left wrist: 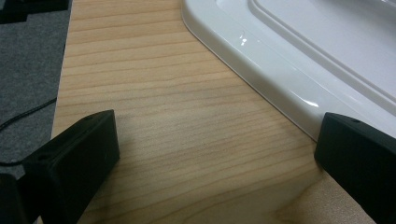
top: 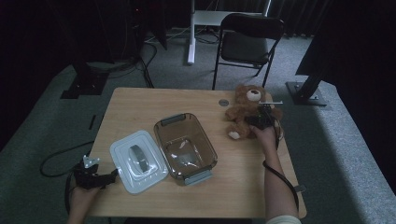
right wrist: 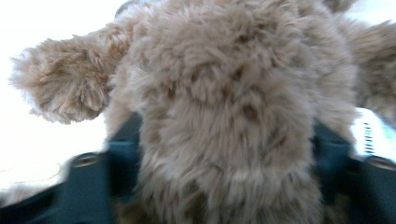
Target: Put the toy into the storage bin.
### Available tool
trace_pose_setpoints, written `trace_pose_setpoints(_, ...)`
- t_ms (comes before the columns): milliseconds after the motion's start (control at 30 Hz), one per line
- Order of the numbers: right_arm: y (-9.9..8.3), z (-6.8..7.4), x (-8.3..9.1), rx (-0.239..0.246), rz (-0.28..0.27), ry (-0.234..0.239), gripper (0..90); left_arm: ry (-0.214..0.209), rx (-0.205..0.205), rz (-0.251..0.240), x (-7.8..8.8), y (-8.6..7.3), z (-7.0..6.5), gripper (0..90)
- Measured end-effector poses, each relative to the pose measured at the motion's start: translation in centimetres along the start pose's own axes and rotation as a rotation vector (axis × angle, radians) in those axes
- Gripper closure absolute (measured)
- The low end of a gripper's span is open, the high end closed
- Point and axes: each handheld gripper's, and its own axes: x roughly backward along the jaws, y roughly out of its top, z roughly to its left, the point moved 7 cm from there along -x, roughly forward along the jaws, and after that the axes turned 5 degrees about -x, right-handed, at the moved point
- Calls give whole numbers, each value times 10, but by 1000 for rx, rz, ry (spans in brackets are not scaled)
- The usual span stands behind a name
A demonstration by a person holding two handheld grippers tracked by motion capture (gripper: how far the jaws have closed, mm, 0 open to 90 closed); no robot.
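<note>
A brown teddy bear (right wrist: 233, 116), right of the clear container (top: 185, 148), is clasped between the right gripper (top: 262, 119)'s part-closed jaws; the left gripper (top: 95, 178) gapes empty.

High view dim overall; room beyond the surface (top: 140, 100) nearly black, floor grey and murky. Surface itself the brightest patch, evenly lit, soft faint shadows. White lid (top: 138, 161) near its left edge reads pale; small glare streaks on the lid's rim in the left gripper view, which is sharp on wood grain, softer on the near black jaws. Right gripper view: teddy bear (right wrist: 233, 112) fur close and blurred, background past it blown out white, jaw edges smeared.
</note>
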Motion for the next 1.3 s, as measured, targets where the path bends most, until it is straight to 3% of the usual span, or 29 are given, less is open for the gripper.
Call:
trace_pose_setpoints(33,0,0,0,7,-12,-4,387,0,0,0,0,0,0,6)
trace_pose_setpoints(67,0,1,3,8,-48,-16,492,0,0,0,0,0,0,6)
trace_pose_setpoints(200,2,0,10,13,-103,-26,595,0,0,0,0,0,0,6)
trace_pose_setpoints(333,4,0,21,34,-152,-53,650,0,0,0,0,0,0,6)
trace_pose_setpoints(600,0,3,43,77,-185,-90,667,-1,-1,0,0,0,0,6)
trace_pose_setpoints(867,-3,12,84,61,-283,-22,671,-1,0,-1,0,0,0,6)
trace_pose_setpoints(967,-4,21,99,79,-305,5,671,-1,0,-1,0,0,0,6)
trace_pose_setpoints(1100,-4,40,123,102,-347,56,669,-1,0,0,0,0,0,6)
trace_pose_setpoints(1300,-3,80,155,167,-383,133,670,-1,-2,-1,0,0,0,6)
